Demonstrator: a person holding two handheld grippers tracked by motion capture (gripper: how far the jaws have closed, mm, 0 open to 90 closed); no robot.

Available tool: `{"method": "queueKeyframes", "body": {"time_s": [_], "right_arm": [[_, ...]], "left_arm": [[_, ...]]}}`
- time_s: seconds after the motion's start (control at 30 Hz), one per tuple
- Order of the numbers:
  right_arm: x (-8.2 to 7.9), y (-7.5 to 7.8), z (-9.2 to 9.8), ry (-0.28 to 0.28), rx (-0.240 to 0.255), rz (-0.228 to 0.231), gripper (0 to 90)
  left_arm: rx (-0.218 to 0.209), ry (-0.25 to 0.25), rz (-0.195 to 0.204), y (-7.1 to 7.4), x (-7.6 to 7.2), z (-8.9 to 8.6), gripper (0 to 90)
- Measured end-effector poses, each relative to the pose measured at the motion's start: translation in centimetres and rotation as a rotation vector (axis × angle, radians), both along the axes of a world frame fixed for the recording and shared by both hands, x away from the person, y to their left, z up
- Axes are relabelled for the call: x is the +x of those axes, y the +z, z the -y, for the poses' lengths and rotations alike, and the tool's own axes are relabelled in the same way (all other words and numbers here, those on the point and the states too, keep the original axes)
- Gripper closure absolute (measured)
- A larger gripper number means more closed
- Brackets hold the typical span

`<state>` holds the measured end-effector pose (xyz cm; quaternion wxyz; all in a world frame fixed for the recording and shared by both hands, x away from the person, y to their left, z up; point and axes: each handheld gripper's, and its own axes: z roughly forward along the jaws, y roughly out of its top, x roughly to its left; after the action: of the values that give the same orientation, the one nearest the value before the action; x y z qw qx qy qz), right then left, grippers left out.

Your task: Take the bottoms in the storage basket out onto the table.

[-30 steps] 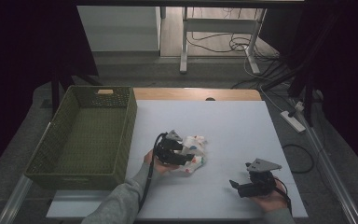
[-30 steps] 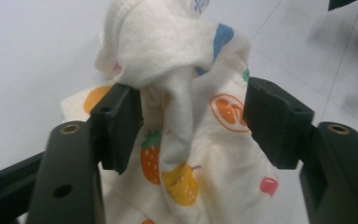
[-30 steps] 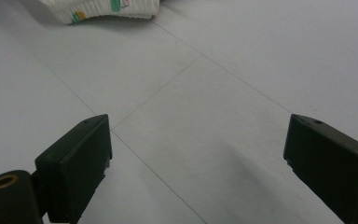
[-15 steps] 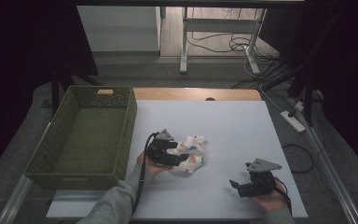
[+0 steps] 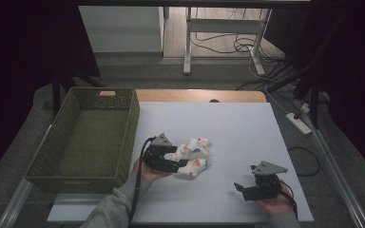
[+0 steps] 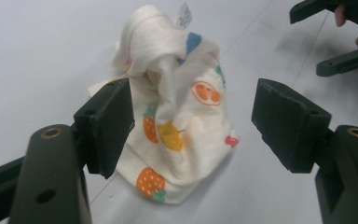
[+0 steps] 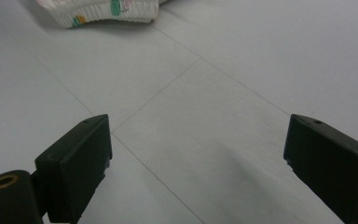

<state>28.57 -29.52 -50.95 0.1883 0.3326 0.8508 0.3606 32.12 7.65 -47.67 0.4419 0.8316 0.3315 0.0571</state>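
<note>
Left gripper [image 5: 178,156] is sitting at the crumpled fruit-print cloth [image 5: 195,156] near the white table's [image 5: 247,128] middle, jaws spread wide either side of it, not clamped. Right gripper [image 5: 247,186] is resting wide open over bare table, well apart. Green basket [image 5: 92,137] is standing at left.

A green basket [image 5: 90,137] is walling off the table's [image 5: 247,128] left edge. A crumpled cloth [image 5: 194,156] is lying near the middle, just off the basket's right wall, with the left gripper [image 5: 171,159] crowding that gap. Bare tabletop is stretching toward the far edge and right corners.
</note>
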Motion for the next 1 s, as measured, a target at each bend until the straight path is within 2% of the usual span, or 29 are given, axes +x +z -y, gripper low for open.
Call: {"method": "queueKeyframes", "body": {"time_s": [0.3, 0.43, 0.57, 0.83, 1.0], "right_arm": [[0.0, 0.0, 0.0, -0.001, -0.001, 0.001, 8.1], [0.0, 0.1, 0.0, 0.001, 0.001, 0.002, 8.1], [0.0, 0.2, 0.0, 0.0, 0.004, 0.009, 8.1], [-0.1, 0.3, 0.0, -0.002, 0.01, 0.012, 8.1], [-0.1, 0.4, 0.0, -0.004, 0.009, 0.015, 8.2]], "left_arm": [[-0.023, -0.018, 0.018, 2.5, -1.9, -1.3, 27.3], [-0.039, -0.011, 0.039, 4.0, -3.0, -2.3, 26.7], [-0.048, -0.006, 0.046, 4.7, -3.5, -3.2, 26.7], [-0.072, 0.041, 0.063, 6.3, -4.8, -6.0, 26.8], [-0.071, 0.068, 0.067, 6.5, -5.3, -7.5, 26.8]]}}
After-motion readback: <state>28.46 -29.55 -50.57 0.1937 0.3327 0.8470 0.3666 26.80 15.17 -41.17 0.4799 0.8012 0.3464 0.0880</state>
